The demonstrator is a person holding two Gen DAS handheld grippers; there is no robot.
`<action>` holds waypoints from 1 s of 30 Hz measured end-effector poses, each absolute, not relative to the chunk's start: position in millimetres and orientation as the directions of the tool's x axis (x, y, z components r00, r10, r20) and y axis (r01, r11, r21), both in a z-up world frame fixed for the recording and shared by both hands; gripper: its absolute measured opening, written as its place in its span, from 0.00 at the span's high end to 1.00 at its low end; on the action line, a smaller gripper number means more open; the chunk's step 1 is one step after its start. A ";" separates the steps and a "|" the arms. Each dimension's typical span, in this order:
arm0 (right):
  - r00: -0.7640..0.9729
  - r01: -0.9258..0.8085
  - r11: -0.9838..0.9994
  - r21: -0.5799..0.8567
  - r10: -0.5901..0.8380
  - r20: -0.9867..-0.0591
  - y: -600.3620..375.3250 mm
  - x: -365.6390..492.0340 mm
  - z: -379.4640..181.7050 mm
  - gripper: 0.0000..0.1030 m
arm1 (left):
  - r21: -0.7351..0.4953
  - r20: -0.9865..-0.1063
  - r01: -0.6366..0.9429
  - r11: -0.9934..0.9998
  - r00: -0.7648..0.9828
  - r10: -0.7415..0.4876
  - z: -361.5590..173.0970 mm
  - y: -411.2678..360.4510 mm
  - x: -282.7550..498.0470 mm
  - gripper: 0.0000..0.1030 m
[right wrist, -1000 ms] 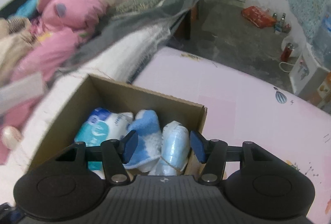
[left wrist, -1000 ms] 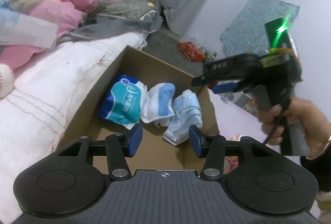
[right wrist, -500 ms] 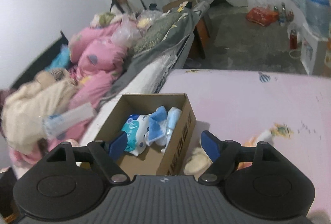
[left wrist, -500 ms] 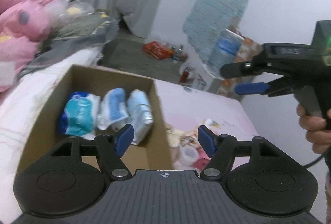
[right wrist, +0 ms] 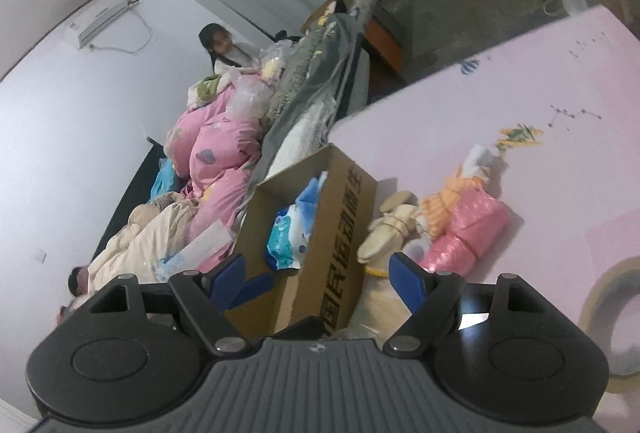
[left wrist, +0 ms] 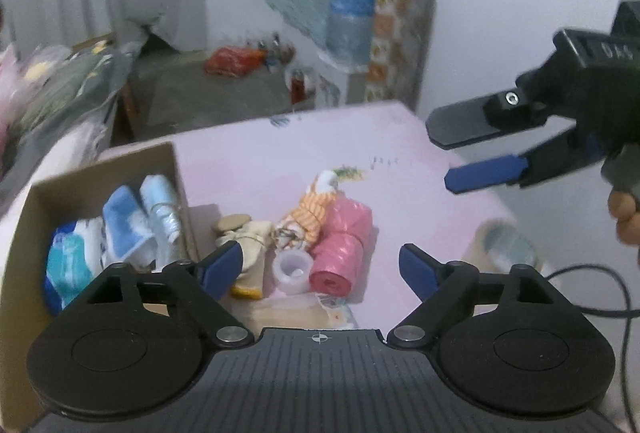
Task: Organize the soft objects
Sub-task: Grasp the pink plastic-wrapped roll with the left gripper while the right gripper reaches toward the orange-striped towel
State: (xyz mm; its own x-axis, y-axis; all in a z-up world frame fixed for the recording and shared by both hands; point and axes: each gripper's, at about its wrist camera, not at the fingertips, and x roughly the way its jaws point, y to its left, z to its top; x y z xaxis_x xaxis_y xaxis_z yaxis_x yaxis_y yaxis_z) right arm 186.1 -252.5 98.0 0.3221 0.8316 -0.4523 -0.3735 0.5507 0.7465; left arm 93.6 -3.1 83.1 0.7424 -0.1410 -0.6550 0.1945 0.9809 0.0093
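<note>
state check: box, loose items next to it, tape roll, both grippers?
cardboard box: open-topped, three soft packs inside
pink roll: on its side, outside the box
beige plush: outside, beside the box wall
tape roll: flat on table
left gripper: opening, empty
right gripper: open, empty

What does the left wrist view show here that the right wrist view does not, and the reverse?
Only the left wrist view shows the right tongs from the side, empty, and the hand holding them. Its own left tongs are opening, nothing between them.

Only the right wrist view shows the heaped pink bedding, a wall air conditioner and a seated person.

Both show the cardboard box with soft packs inside, the pink roll, the beige soft toy, the tape roll and the pink tabletop.
</note>
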 end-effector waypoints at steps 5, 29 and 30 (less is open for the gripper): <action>0.330 -0.284 0.555 0.781 0.822 -0.464 -267.7 210.6 77.3 0.43 | 0.179 -0.709 0.273 0.945 0.702 -0.068 77.1 -33.2 119.9 0.05; 0.228 -0.104 0.593 0.799 0.796 -0.561 -261.6 320.0 10.9 0.39 | 0.211 -0.879 0.439 0.873 0.476 -0.027 2.7 -89.2 218.6 0.44; 0.226 -0.103 0.590 0.800 0.798 -0.559 -261.8 322.6 8.7 0.39 | 0.213 -0.883 0.442 0.871 0.469 -0.022 0.1 -90.1 221.4 0.45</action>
State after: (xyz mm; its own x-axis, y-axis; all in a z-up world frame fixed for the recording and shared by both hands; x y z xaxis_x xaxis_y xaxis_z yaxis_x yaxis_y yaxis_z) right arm 322.6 -261.8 8.7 0.2260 0.7976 -0.5592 -0.1031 0.5905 0.8005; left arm 221.4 -90.1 0.1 0.4690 -0.0217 -0.8829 0.4417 0.8714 0.2132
